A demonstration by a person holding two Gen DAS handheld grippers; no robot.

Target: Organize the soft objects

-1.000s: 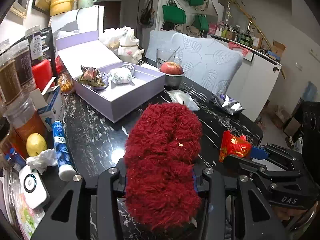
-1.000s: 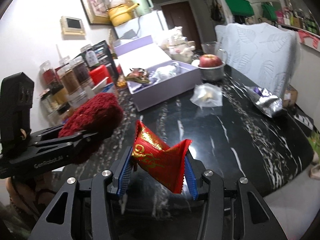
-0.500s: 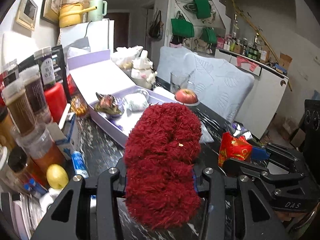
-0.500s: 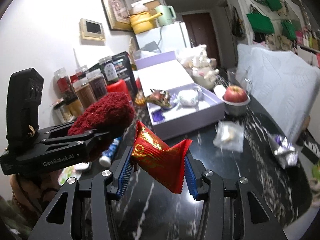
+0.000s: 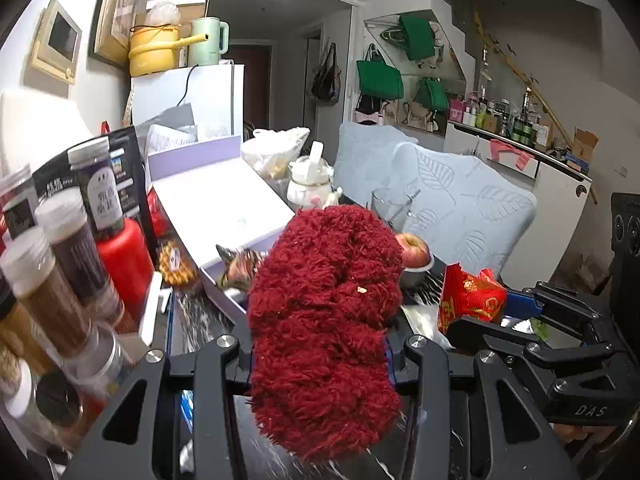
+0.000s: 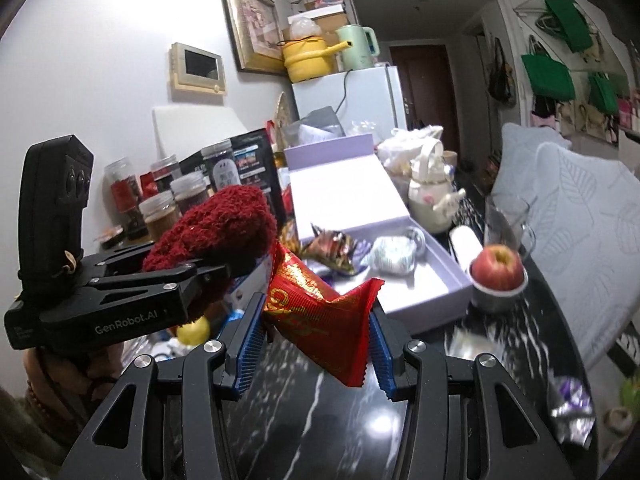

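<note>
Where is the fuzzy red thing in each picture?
Left wrist view: the fuzzy red thing fills the lower middle, pinched by the left gripper.
Right wrist view: it sits at middle left, held up by that same gripper, beside the red packet in the right gripper.
Shared landmark: the open purple box, behind it in both views.

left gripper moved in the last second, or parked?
Yes. The left gripper, shut on the red fuzzy bundle, has advanced toward the lavender box, which now sits closer and partly hidden behind the bundle in the left wrist view.
</note>
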